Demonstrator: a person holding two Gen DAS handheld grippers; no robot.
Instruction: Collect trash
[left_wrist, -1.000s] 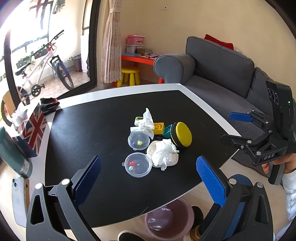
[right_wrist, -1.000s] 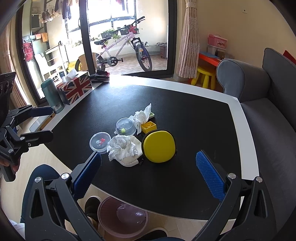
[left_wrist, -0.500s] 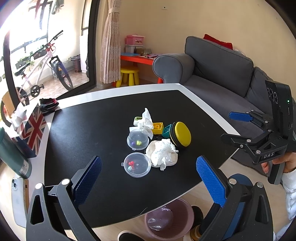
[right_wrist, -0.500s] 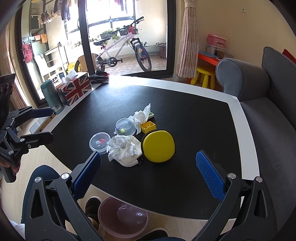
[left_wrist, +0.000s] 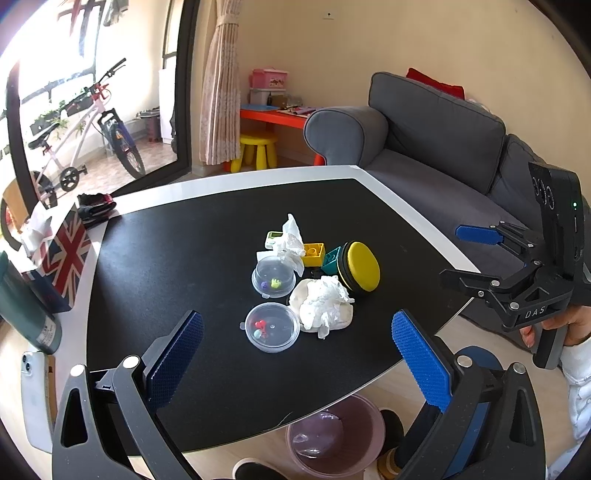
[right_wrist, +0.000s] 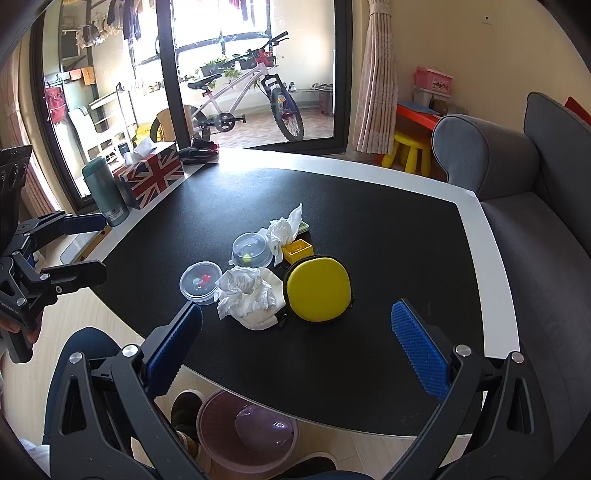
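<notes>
A crumpled white tissue (left_wrist: 325, 301) (right_wrist: 245, 291) lies on a white pouch near the middle of the black table (left_wrist: 184, 229). A second crumpled tissue (left_wrist: 291, 245) (right_wrist: 282, 230) sits behind it beside a yellow brick (left_wrist: 313, 254). A pink bin (left_wrist: 334, 435) (right_wrist: 247, 430) stands on the floor under the table's near edge. My left gripper (left_wrist: 295, 354) is open, above the near table edge, short of the tissues. My right gripper (right_wrist: 295, 343) is open too, over the near edge in front of the yellow case (right_wrist: 317, 288).
Two clear lidded tubs (left_wrist: 271, 326) (left_wrist: 273, 277), a teal brick (left_wrist: 331, 259) and the yellow case crowd the tissues. A Union Jack tissue box (right_wrist: 151, 177), green flask (right_wrist: 105, 195) and phone (left_wrist: 31, 398) line the left rim. A grey sofa (left_wrist: 436, 147) flanks the right.
Both views have crept slightly; the items sit a touch differently in frame. Both grippers stay open and nothing on the table has moved.
</notes>
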